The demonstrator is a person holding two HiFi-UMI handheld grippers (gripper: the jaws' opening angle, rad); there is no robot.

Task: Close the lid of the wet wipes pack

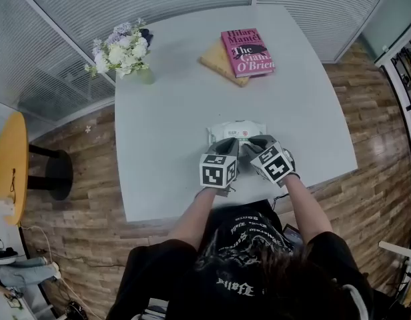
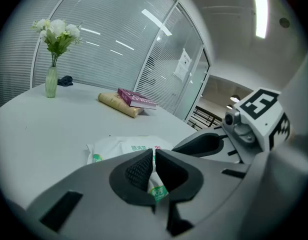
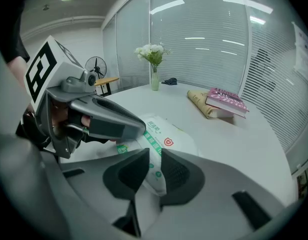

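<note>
left gripper (image 2: 153, 151) jaws pinched shut | right gripper (image 3: 155, 150) jaws part-open, grip unclear

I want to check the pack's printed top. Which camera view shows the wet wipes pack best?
The right gripper view: the wet wipes pack lies close, its printed top facing the camera. The left gripper view shows it low, foreshortened. The head view shows it small, its near edge covered by the left claw and right claw.
</note>
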